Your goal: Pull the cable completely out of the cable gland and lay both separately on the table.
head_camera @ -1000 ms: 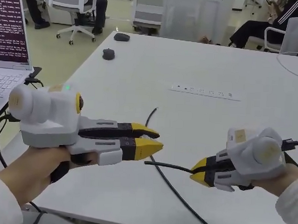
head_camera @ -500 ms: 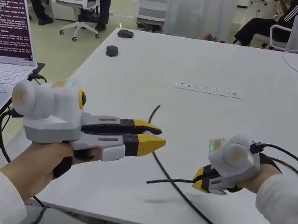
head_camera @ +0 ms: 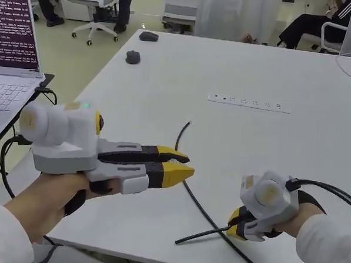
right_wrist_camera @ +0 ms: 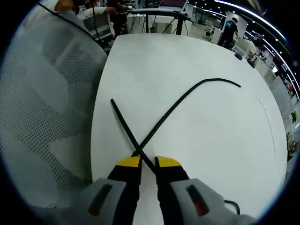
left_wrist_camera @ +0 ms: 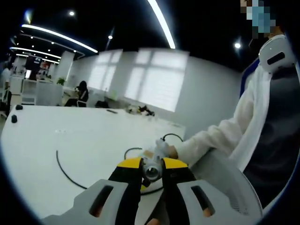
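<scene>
White table [head_camera: 267,65] spread across head view. Left gripper [head_camera: 182,164] raised over table's near-left corner, jaws clamped on small grey cable gland [left_wrist_camera: 152,171]. Right gripper [head_camera: 236,224] lowered at table's near edge, jaws pinched on black cable [right_wrist_camera: 164,120]. Cable laid on table top (two stretches crossed just ahead of right tips).
</scene>
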Motion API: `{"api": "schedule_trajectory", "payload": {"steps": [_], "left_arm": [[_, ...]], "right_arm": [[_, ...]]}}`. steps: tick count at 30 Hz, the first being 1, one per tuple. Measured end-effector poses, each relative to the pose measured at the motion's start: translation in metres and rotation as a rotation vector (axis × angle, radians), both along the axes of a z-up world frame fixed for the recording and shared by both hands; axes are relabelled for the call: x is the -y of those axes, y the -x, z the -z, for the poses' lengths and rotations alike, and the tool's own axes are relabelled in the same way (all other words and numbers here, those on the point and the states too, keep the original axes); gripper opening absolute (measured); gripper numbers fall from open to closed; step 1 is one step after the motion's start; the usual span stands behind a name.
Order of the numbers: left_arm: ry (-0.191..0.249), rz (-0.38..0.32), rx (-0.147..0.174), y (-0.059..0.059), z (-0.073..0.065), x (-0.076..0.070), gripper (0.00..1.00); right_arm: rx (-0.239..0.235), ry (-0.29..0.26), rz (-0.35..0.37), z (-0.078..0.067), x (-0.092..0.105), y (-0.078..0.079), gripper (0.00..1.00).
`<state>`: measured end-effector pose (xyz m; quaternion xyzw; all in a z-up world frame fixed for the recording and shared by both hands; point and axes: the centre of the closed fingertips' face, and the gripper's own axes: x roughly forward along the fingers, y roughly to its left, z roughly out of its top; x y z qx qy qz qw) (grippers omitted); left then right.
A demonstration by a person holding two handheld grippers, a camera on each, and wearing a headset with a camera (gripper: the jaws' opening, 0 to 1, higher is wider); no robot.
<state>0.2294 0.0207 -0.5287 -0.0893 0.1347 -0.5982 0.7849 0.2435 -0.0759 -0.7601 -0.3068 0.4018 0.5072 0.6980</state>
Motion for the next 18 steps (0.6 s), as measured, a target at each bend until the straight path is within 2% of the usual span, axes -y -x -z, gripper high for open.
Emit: {"api": "schedule_trajectory", "payload": {"steps": [3,6,9,12,13,14,17,18], "left_arm": [[-0.003,-0.002,-0.019,-0.001,0.003,0.0,0.16],[-0.023,-0.007,-0.036,-0.003,0.01,0.001,0.17],[-0.065,-0.026,-0.059,-0.006,0.021,-0.001,0.17],[-0.11,-0.061,-0.067,-0.012,0.031,-0.005,0.17],[-0.126,-0.07,-0.073,-0.015,0.035,-0.006,0.17],[-0.127,-0.079,-0.079,-0.018,0.036,-0.007,0.17],[-0.119,-0.083,-0.12,-0.025,0.042,-0.01,0.17],[-0.117,-0.085,-0.123,-0.028,0.043,-0.01,0.17]], "right_arm": [[0.006,-0.033,0.062,-0.009,0.002,-0.003,0.11],[0.042,-0.056,0.059,-0.023,0.001,-0.002,0.15],[0.069,-0.14,0.106,-0.05,-0.007,-0.003,0.2],[0.094,-0.168,0.13,-0.073,-0.008,0.0,0.27],[0.118,-0.19,0.158,-0.086,-0.008,-0.001,0.3],[0.136,-0.211,0.184,-0.096,-0.009,-0.001,0.32],[0.16,-0.335,0.317,-0.131,-0.014,0.002,0.35],[0.157,-0.368,0.345,-0.138,-0.017,0.004,0.35]]}}
